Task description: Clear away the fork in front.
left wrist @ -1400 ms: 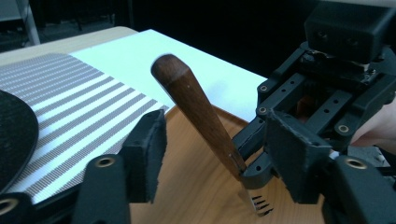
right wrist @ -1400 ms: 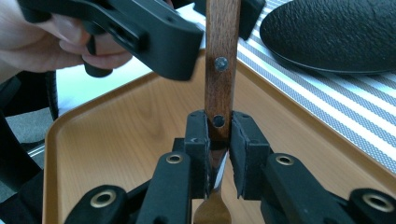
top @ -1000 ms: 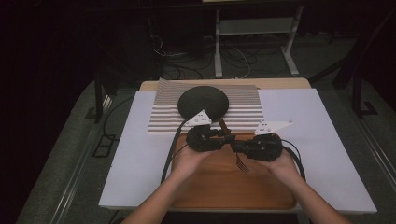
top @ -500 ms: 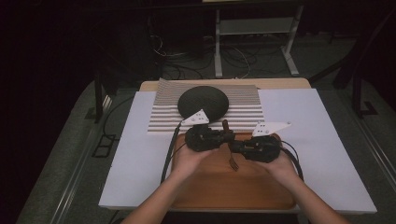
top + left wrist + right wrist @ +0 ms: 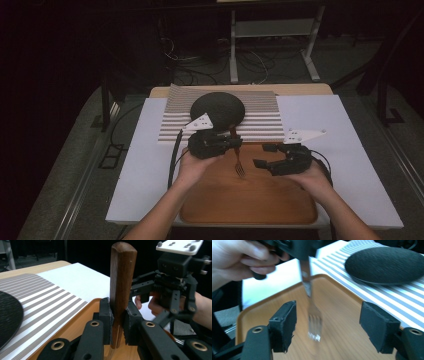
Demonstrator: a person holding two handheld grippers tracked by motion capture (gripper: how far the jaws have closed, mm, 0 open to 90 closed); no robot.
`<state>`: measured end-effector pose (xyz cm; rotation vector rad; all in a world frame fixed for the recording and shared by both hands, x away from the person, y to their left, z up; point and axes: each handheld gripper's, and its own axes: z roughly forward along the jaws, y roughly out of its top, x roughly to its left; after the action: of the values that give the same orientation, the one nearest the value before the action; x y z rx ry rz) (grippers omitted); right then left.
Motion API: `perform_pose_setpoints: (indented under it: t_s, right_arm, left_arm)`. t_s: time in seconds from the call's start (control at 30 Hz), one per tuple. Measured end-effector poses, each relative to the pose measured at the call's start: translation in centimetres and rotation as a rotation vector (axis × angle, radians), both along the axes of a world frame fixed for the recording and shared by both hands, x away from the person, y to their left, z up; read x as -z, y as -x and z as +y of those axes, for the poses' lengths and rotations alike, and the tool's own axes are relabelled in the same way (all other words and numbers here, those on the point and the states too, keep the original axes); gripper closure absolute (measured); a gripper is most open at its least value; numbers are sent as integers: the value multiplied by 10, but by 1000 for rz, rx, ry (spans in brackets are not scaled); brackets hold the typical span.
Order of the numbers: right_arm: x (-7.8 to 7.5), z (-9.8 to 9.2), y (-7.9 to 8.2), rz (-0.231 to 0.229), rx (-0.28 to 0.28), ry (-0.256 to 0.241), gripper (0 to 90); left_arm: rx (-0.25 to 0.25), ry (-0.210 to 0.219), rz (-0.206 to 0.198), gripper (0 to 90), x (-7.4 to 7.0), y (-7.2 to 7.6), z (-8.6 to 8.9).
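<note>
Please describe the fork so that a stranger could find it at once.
Find the wooden tray at the table's near edge. Above its far part, the left gripper holds the fork, prongs down. It is the sole metal item, with a brown wooden handle.

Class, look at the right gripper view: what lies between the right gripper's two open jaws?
The fork, tines down over the wooden tray. The left gripper holds it by its wooden handle; the right gripper stands open around it, not touching.
</note>
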<state>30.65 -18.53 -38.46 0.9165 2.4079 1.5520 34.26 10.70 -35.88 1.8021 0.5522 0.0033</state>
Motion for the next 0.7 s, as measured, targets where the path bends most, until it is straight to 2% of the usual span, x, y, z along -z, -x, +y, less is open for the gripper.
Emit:
perform_pose_setpoints:
  t_s: [0.1,0.17,0.27,0.4,0.47,0.7]
  right_arm:
    - [5,-10,0,-35,57,33,230]
    - [9,-20,0,-45,86,48,162]
    - [12,-31,3,-56,108,57,143]
    - [18,-43,7,-49,143,71,137]
    - [23,-57,13,-42,176,63,135]
    - [30,-77,27,-56,217,54,107]
  left_arm:
    - [4,-2,-2,807,-2,0,7]
    - [18,-16,-9,805,-3,0,15]
    - [19,-28,-14,804,-5,0,20]
    - [41,-31,1,803,-8,0,34]
    - [53,-41,1,803,-11,2,43]
    - [59,-49,0,802,-13,8,64]
